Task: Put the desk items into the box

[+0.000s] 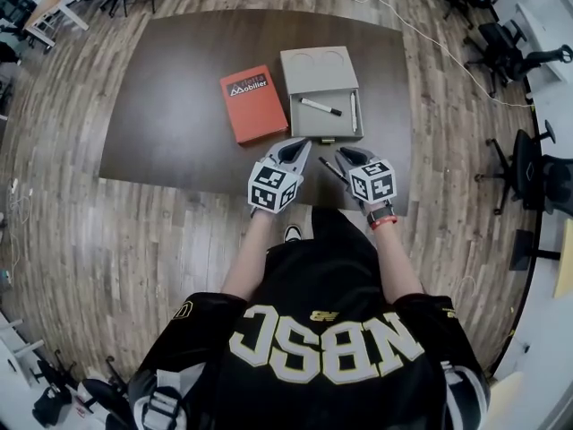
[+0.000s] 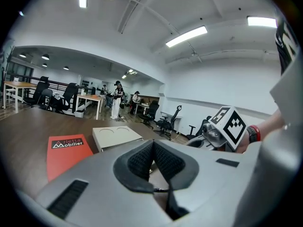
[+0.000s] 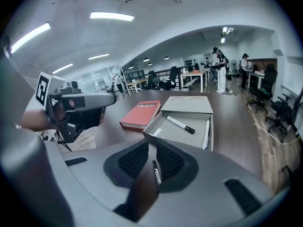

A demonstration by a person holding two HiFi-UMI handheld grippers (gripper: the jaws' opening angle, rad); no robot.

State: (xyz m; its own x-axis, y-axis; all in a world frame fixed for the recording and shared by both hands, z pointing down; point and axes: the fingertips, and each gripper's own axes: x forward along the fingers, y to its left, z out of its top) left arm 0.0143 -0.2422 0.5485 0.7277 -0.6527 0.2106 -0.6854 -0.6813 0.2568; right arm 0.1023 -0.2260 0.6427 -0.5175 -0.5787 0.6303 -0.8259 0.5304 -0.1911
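Dark table (image 1: 179, 106) on wood floor (image 1: 89, 240), office chairs (image 1: 503, 47) at rt, ceiling strip lights (image 2: 186, 36), ppl (image 3: 220, 70) at bg desks (image 2: 90, 98)

Black jersey (image 1: 300, 280), white lettering. Grey left gripper (image 1: 299, 147) and right gripper (image 1: 346, 156) with checkered cubes (image 1: 271, 187). Red wristband (image 1: 383, 222) at right cube's six o'clock.

Head view steeply down on worktop (image 1: 170, 124); both gripper views low, near edge, toward box (image 1: 327, 125), shared by all 3
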